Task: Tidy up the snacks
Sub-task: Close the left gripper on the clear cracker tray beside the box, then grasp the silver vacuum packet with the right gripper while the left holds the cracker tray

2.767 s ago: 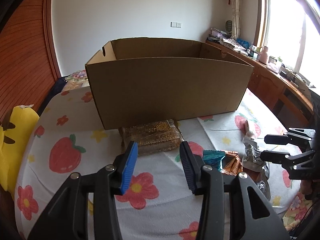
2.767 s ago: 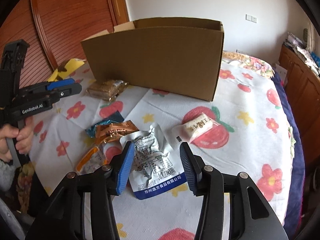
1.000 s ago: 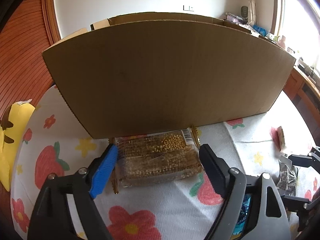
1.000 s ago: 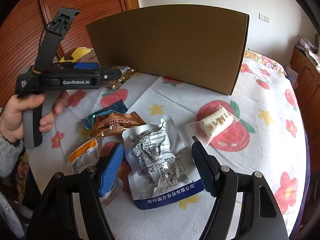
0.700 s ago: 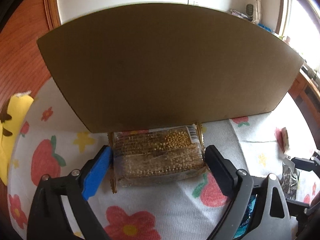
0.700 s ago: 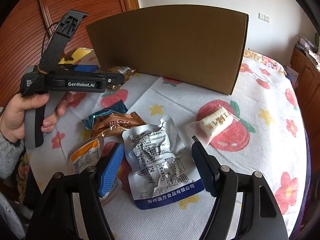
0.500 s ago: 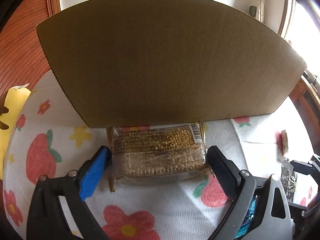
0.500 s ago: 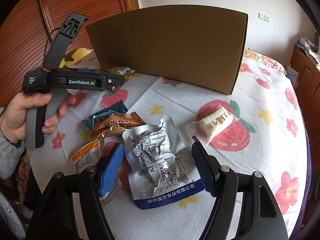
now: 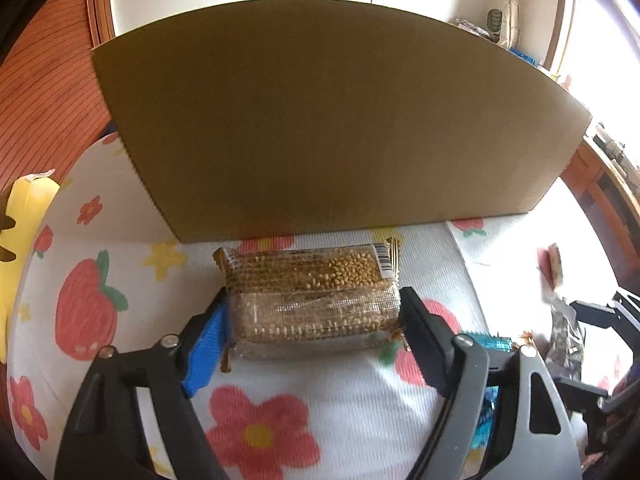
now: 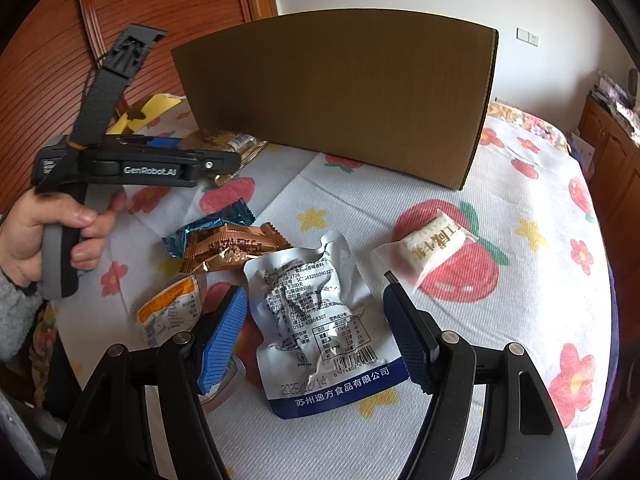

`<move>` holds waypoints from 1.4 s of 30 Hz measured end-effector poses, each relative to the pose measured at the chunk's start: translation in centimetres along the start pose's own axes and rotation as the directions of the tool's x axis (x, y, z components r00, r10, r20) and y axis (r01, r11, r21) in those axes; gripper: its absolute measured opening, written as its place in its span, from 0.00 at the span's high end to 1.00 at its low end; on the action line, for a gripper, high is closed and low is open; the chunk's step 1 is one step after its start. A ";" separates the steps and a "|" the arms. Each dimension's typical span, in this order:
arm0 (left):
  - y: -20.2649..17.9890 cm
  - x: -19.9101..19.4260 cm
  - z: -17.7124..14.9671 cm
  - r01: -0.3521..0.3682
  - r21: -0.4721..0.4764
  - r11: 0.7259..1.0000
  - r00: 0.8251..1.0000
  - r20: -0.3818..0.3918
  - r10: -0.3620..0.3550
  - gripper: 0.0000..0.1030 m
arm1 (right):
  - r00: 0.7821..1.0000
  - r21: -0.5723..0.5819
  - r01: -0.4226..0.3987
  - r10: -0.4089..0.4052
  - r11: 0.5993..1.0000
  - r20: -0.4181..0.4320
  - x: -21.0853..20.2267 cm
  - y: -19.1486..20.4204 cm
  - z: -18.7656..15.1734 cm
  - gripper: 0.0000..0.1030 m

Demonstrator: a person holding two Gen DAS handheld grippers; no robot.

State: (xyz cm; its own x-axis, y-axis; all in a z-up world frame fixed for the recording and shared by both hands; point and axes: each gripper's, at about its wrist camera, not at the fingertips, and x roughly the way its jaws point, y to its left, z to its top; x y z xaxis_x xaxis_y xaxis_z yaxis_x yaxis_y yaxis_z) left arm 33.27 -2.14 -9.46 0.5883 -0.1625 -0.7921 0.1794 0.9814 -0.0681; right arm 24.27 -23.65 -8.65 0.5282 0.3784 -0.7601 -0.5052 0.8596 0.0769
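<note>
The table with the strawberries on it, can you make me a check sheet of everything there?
Surface: strawberry-and-flower tablecloth.
Job's things: cardboard box stands upright; grain bar pack lies in front of it; silver pouch, white candy, copper wrapper, teal wrapper and orange-label pack lie loose.
Clutter: yellow toy at the table edge.
Grippers: left gripper has fingers at both ends of the grain bar pack; right gripper open over the silver pouch.
Cables: nothing seen.
Surroundings: wooden door, white wall, sideboard by a window.
</note>
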 end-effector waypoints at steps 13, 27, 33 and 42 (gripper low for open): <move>0.3 -7.3 -3.1 0.043 0.007 0.999 0.989 0.140 -0.044 0.25 | 0.999 -0.029 0.043 -0.044 0.999 -0.013 0.3 0.8 0.1 0.29; -0.8 -11.7 -5.6 0.080 0.036 0.996 0.975 0.205 -0.086 0.25 | 0.997 -0.049 0.078 -0.079 0.996 -0.020 0.5 1.5 0.1 0.29; -1.7 -12.5 -6.7 0.090 0.048 0.995 0.971 0.218 -0.098 0.25 | 0.996 -0.053 0.079 -0.080 0.995 -0.023 0.5 1.4 0.1 0.29; -2.1 -13.6 -8.0 0.105 0.046 0.993 0.967 0.227 -0.112 0.25 | 0.996 -0.066 0.067 -0.071 0.996 -0.058 0.7 1.3 0.5 0.28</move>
State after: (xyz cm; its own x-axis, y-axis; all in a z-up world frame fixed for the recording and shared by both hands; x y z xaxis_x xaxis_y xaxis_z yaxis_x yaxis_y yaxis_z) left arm 18.58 -1.21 -3.44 0.7281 -0.2907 -0.6207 0.2763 0.9533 -0.1224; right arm 24.28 -22.12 -8.74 0.5220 0.2958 -0.8000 -0.5125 0.8585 -0.0170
